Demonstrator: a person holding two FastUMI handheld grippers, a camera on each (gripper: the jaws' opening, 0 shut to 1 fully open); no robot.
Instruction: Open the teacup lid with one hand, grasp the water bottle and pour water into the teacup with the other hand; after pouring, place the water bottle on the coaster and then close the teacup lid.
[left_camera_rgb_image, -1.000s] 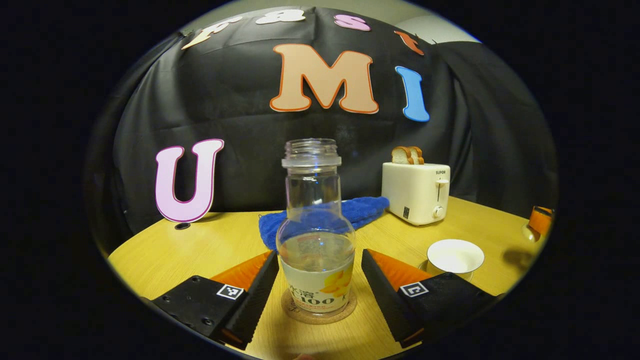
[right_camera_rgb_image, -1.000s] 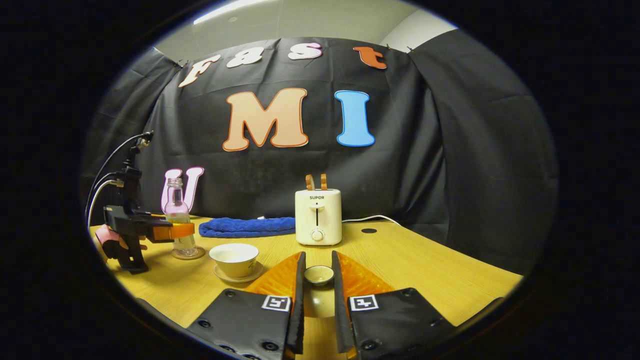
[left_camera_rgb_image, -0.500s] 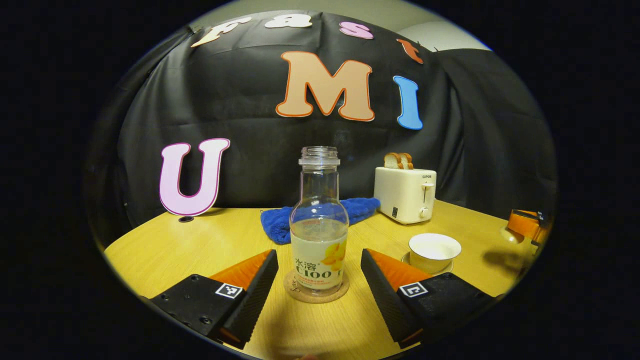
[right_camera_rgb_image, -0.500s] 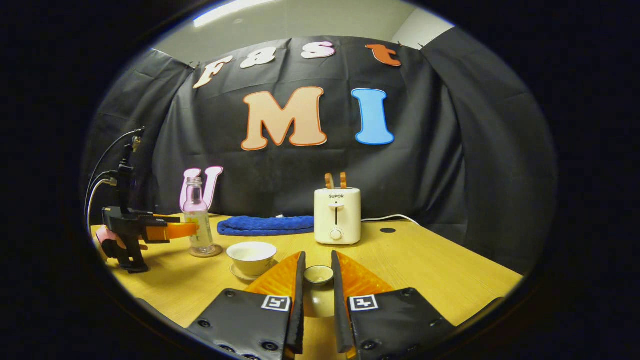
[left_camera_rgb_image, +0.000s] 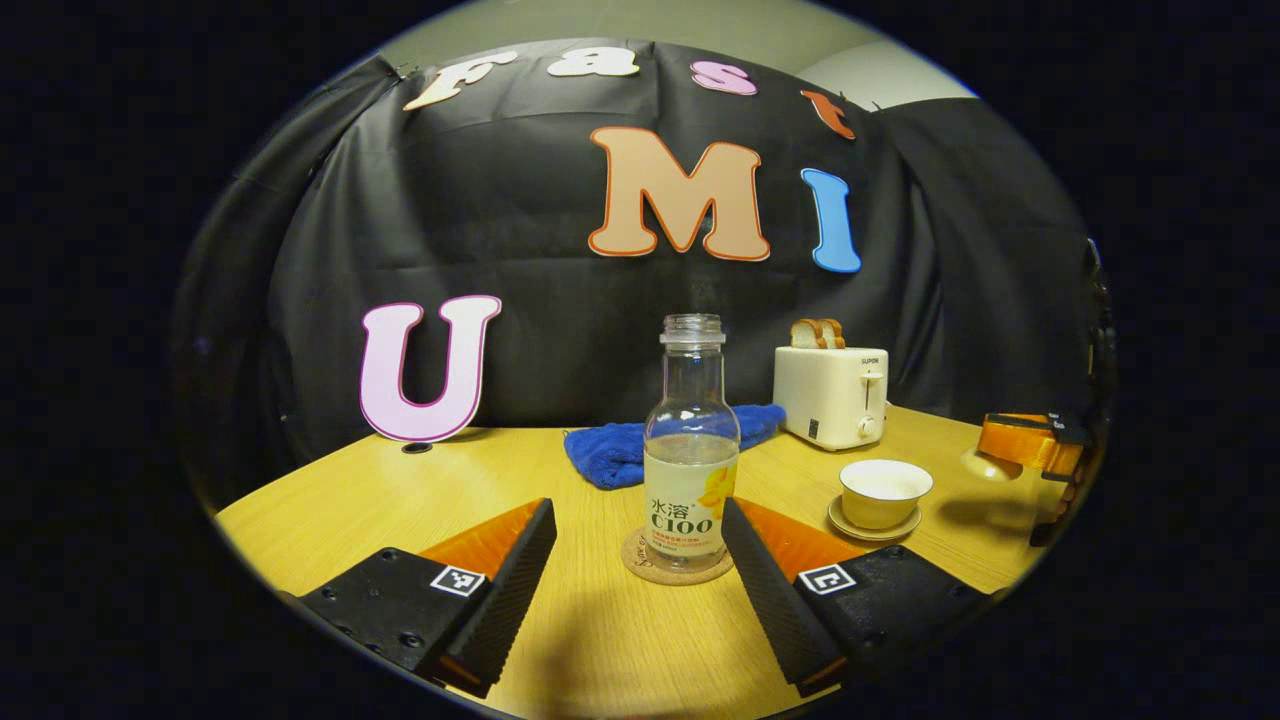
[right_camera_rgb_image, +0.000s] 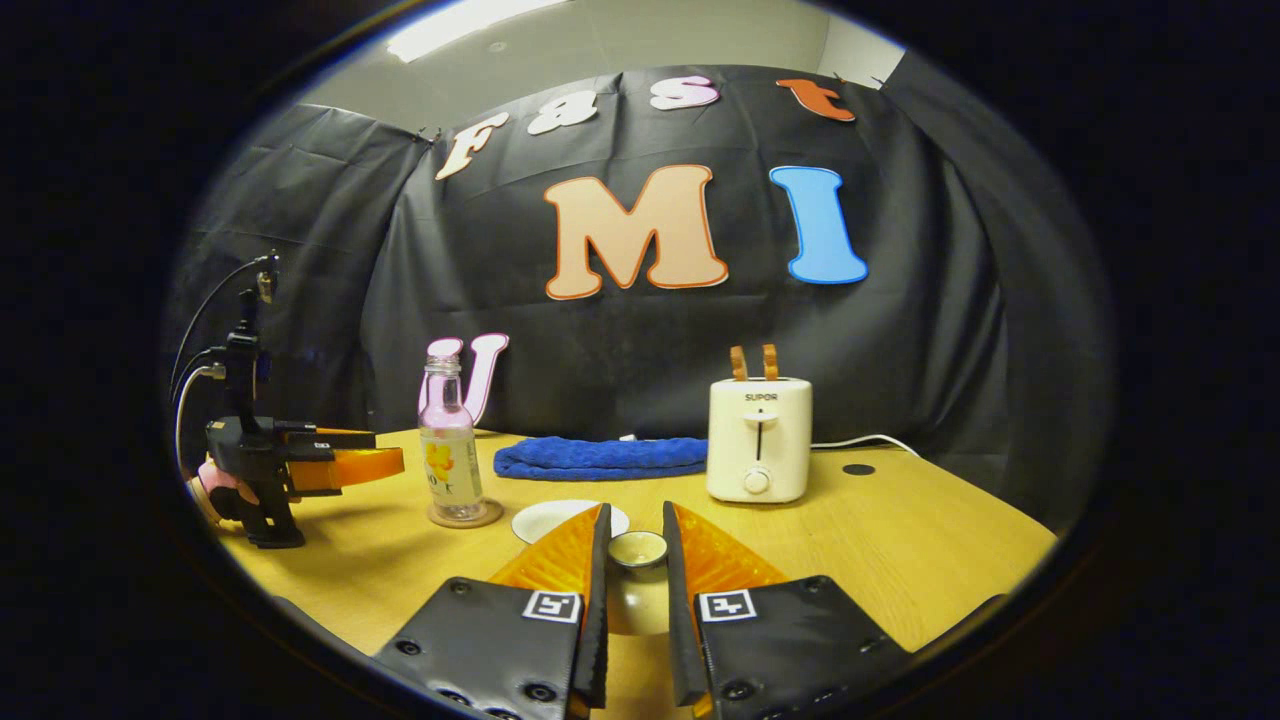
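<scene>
Clear glass water bottle (left_camera_rgb_image: 690, 450) upright on round cork coaster (left_camera_rgb_image: 678, 560), released: left gripper (left_camera_rgb_image: 640, 545) wide apart. Right gripper (right_camera_rgb_image: 634, 560) clamped on small ceramic teacup lid (right_camera_rgb_image: 638, 547), poised above open white teacup (left_camera_rgb_image: 885, 492) for closing.

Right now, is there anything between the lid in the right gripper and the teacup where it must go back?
Nothing visible stands in the way. The right gripper is shut on the lid, and the open teacup on its saucer is just ahead of it. The water bottle stands aside on its coaster.
</scene>
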